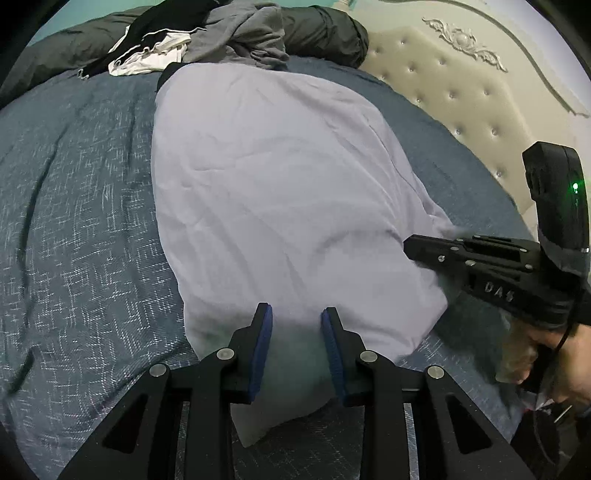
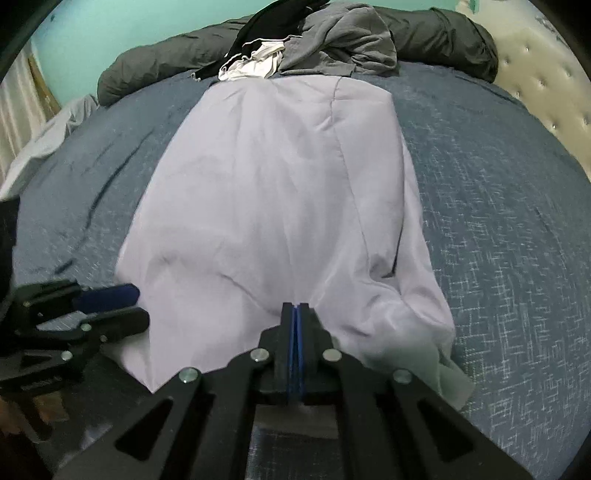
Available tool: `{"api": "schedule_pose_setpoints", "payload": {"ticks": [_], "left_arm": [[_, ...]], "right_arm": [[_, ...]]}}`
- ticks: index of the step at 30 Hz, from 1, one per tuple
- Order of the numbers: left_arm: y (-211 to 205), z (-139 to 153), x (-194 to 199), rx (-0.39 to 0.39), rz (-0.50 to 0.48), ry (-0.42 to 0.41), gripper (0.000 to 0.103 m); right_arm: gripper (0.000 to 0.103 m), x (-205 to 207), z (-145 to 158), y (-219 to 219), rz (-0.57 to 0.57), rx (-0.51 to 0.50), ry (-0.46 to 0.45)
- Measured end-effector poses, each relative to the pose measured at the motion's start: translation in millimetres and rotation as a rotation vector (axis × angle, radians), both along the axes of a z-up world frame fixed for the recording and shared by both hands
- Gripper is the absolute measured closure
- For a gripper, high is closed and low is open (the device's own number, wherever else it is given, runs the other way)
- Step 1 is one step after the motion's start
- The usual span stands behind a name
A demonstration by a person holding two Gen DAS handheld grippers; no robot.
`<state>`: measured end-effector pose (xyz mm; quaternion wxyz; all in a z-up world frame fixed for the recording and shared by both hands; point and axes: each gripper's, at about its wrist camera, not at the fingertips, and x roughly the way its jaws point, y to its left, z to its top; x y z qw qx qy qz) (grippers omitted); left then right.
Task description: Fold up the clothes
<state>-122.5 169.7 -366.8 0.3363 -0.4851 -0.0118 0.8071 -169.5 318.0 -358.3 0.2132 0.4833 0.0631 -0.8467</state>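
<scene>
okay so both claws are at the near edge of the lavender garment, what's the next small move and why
Probably close the left claw on the near hem. Its jaws stand open with the lavender garment between them, while the right claw looks already shut at its edge. With both corners gripped, the hem could be lifted evenly for a fold.

At twelve o'clock the dark duvet (image 2: 443,33) and grey clothes pile (image 1: 236,33) are cut by the frame edge. The lilac garment (image 2: 280,206) hides behind the right gripper (image 2: 296,306) at six o'clock, its near hem blurred.
</scene>
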Motion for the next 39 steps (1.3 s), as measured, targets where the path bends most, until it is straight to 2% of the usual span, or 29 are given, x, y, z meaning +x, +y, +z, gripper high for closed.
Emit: {"api": "schedule_pose_setpoints", "payload": {"ticks": [4,7,12,14,18,21,24,28,31,35,39], "left_arm": [[-10,5,1,0.002,0.005,-0.012,0.072],[-14,3,5,-0.016,0.002,-0.006,0.073],[-9,-3,4,-0.027,0.001,-0.002,0.073],[-14,3,2,-0.012,0.007,-0.009,0.073],[-18,3,-3,-0.011,0.014,-0.019,0.073],[-19,-1,-7,0.006,0.02,-0.042,0.073],[-21,6,-13,0.018,0.031,-0.035,0.073],[-25,10,-24,0.028,0.054,-0.025,0.073],[-27,14,-33,0.036,0.071,-0.018,0.073],[-13,10,-36,0.009,0.056,-0.001,0.073],[-10,1,-38,0.003,0.042,-0.014,0.073]], "right_arm": [[0.103,0,21,20,-0.041,0.061,0.069],[0.103,1,12,39,-0.057,0.08,0.039],[0.103,3,-12,40,-0.055,0.099,0.005],[0.103,0,-4,47,-0.066,0.058,-0.006],[0.103,0,20,56,-0.073,0.041,0.081],[0.103,-10,0,55,-0.058,0.062,-0.016],[0.103,-11,13,55,-0.058,0.038,0.02],[0.103,-29,51,54,-0.069,-0.042,0.087],[0.103,-63,64,32,-0.013,-0.052,0.062],[0.103,-92,43,20,0.006,-0.002,-0.002],[0.103,-111,8,4,0.006,0.067,-0.101]]}}
